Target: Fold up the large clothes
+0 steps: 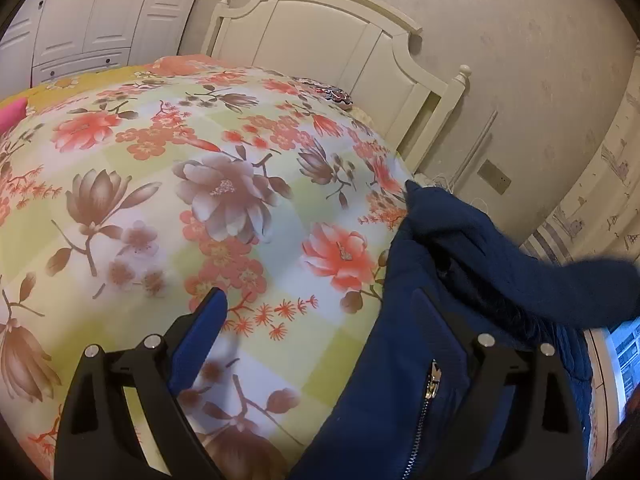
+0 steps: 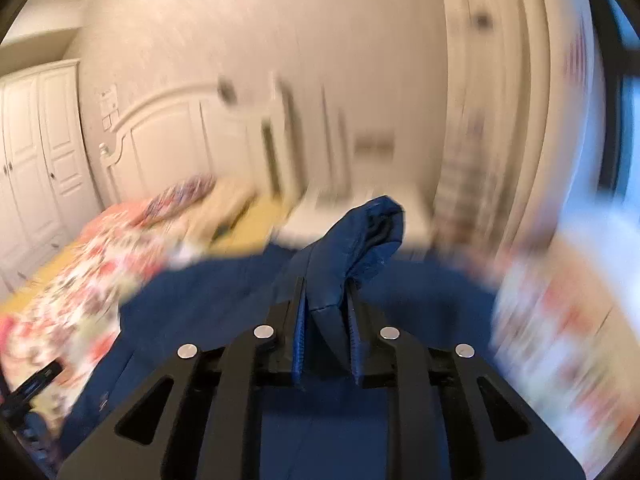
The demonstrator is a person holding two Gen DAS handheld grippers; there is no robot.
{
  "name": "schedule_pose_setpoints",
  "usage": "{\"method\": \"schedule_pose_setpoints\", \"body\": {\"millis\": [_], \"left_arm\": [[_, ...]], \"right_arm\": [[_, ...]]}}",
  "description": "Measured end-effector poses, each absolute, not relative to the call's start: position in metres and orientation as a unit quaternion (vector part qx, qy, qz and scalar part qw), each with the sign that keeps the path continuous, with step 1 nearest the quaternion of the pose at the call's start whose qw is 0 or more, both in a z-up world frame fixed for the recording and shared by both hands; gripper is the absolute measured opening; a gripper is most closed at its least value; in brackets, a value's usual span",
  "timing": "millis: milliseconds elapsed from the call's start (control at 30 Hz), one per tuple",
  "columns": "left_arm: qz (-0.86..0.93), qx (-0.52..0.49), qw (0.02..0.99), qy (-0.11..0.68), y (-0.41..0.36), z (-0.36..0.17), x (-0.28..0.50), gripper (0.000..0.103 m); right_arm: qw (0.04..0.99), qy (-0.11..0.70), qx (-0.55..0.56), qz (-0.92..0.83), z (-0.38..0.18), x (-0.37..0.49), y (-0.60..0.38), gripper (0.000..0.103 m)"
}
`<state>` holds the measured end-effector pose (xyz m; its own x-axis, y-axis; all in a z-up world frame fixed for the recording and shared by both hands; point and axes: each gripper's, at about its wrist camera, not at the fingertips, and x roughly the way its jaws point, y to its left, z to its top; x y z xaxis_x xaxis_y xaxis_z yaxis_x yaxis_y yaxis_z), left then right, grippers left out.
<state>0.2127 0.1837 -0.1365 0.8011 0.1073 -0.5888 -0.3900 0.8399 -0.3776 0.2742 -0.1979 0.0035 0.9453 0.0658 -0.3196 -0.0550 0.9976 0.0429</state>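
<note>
Right wrist: right tongs (image 2: 326, 294) pinching blue jacket (image 2: 352, 236); left tongs (image 1: 320, 312) spread.

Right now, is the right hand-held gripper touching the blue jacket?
Touching. The right wrist view shows the right hand-held gripper with both fingers closed on a fold of the blue jacket, no gap either side.

right view blurred, jacket (image 1: 432, 280) cut off

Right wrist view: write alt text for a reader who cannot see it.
The right tool is shut on a bunched fold of a navy blue jacket, which spreads out below it. Behind, motion-blurred, are a floral bedspread, a cream headboard and white wardrobe doors.
</note>
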Motion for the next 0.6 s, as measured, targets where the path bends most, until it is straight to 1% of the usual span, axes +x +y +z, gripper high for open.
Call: {"method": "schedule_pose_setpoints", "body": {"millis": [67, 100, 133, 200, 267, 367, 433, 500, 533, 600], "left_arm": [[0.137, -0.252, 0.914, 0.286, 0.185, -0.137, 0.212, 0.093], [0.137, -0.252, 0.914, 0.288, 0.186, -0.137, 0.213, 0.093], [0.137, -0.253, 0.913, 0.289, 0.186, -0.138, 0.213, 0.093], [0.137, -0.254, 0.912, 0.291, 0.187, -0.138, 0.213, 0.093], [0.136, -0.254, 0.912, 0.290, 0.187, -0.138, 0.213, 0.093], [0.136, -0.254, 0.912, 0.293, 0.187, -0.139, 0.214, 0.093], [0.135, -0.253, 0.911, 0.297, 0.187, -0.139, 0.215, 0.093], [0.136, -0.250, 0.911, 0.298, 0.187, -0.139, 0.215, 0.093], [0.138, -0.248, 0.913, 0.294, 0.186, -0.138, 0.214, 0.093], [0.146, -0.222, 0.922, 0.283, 0.177, -0.128, 0.212, 0.092]], "right_arm": [[0.992, 0.123, -0.015, 0.030, 0.020, 0.271, -0.197, 0.020], [0.991, 0.123, -0.042, 0.007, 0.020, 0.277, -0.197, 0.020], [0.990, 0.136, -0.042, 0.000, 0.016, 0.289, -0.203, 0.020], [0.982, 0.189, -0.022, -0.016, -0.008, 0.311, -0.222, 0.020], [0.962, 0.267, 0.009, -0.054, -0.053, 0.333, -0.249, 0.020], [0.919, 0.372, 0.118, -0.049, -0.124, 0.346, -0.290, 0.021], [0.918, 0.359, 0.162, -0.046, -0.135, 0.335, -0.304, 0.026], [0.910, 0.359, 0.203, -0.048, -0.130, 0.329, -0.314, 0.030], [0.909, 0.355, 0.210, -0.057, -0.122, 0.329, -0.318, 0.030], [0.924, 0.311, 0.207, -0.078, -0.102, 0.315, -0.315, 0.031]]}}
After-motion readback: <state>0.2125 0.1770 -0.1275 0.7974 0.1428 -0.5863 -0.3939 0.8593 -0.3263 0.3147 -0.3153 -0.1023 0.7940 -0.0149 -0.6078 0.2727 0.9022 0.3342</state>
